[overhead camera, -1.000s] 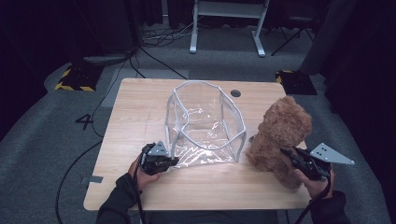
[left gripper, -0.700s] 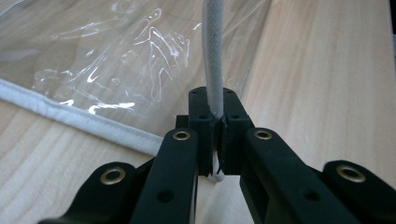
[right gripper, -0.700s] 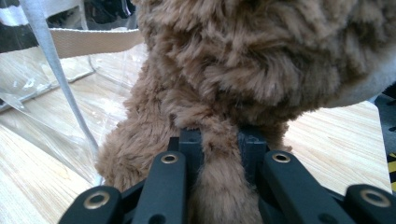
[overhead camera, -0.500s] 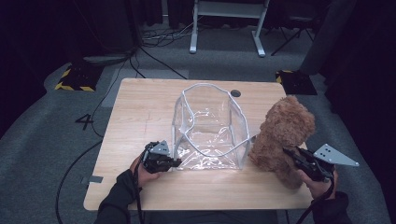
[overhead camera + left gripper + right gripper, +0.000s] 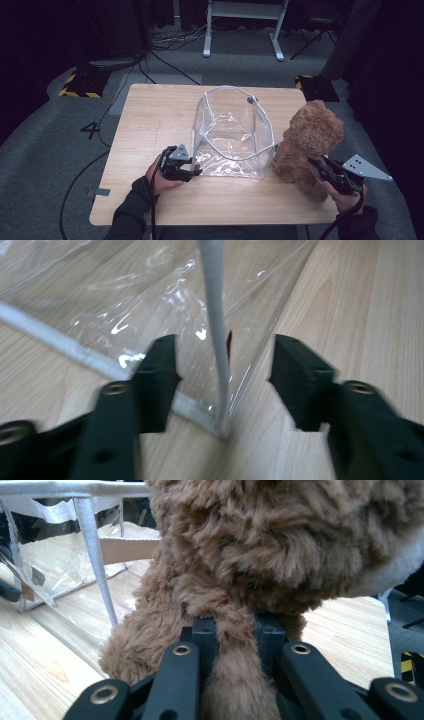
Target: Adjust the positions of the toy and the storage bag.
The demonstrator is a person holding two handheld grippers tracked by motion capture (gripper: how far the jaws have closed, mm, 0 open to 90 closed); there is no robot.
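Note:
A clear plastic bag (image 5: 232,135) with white seams stands open on the wooden table (image 5: 150,115). My left gripper (image 5: 192,172) lies at the bag's near left corner. Its jaws have just been opening. In the left gripper view the left gripper (image 5: 225,355) is open, with the bag's upright corner seam (image 5: 212,315) between the jaws and touching neither. A brown teddy bear (image 5: 307,140) sits right of the bag. My right gripper (image 5: 317,167) is shut on the bear from behind. In the right gripper view its jaws (image 5: 232,630) pinch a tuft of the bear's fur (image 5: 280,545).
Bare table lies left of and behind the bag. Cables and a yellow-black striped plate (image 5: 80,85) lie on the grey floor to the left. A white metal frame (image 5: 240,25) stands beyond the table. In the right gripper view the bag (image 5: 60,545) stands left of the bear.
The bag slid a little to the right and stands fuller. My left gripper followed it to the right and opened off the corner seam. The right gripper and bear barely moved.

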